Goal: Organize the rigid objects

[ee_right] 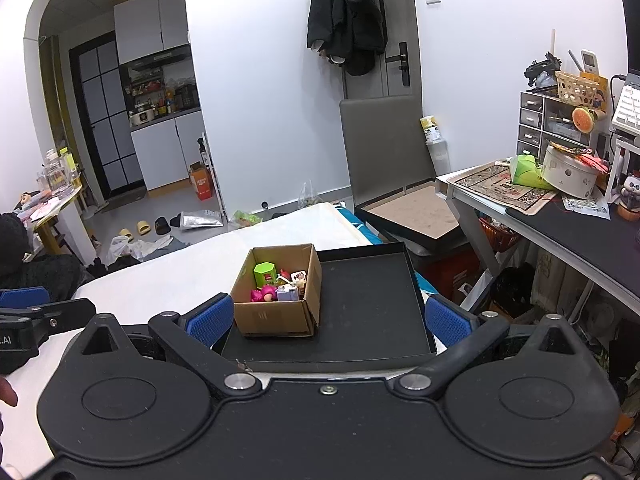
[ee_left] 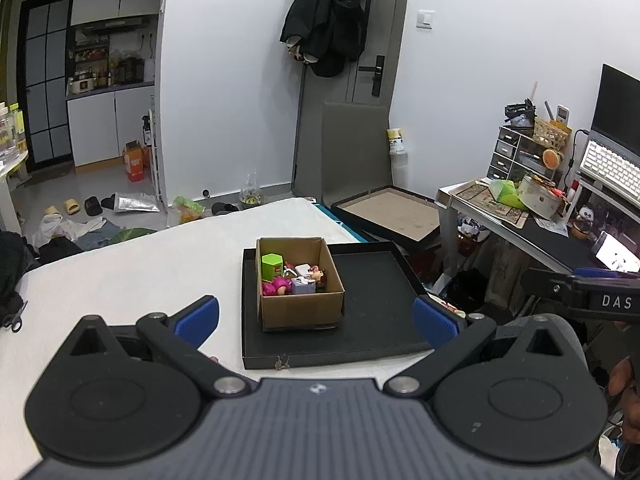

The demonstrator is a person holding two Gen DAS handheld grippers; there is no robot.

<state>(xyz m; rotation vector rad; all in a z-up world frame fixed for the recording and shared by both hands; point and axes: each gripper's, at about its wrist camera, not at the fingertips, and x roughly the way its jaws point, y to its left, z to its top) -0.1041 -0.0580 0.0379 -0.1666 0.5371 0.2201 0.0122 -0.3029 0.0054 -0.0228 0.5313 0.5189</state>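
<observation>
Both grippers, left (ee_left: pixel 316 318) and right (ee_right: pixel 329 318), spread, empty. Caution: toys (ee_left: pixel 294 278) crowd the box (ee_left: pixel 300 312); grasping one may drag neighbours.

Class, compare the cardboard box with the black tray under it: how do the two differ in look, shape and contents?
The cardboard box is brown with tall walls; the black tray is dark with only a low rim. The cardboard box is the smaller and covers just the left part of the black tray's floor. The cardboard box holds small colourful toys; the rest of the black tray lies bare. Both are rectangular and open-topped.
</observation>
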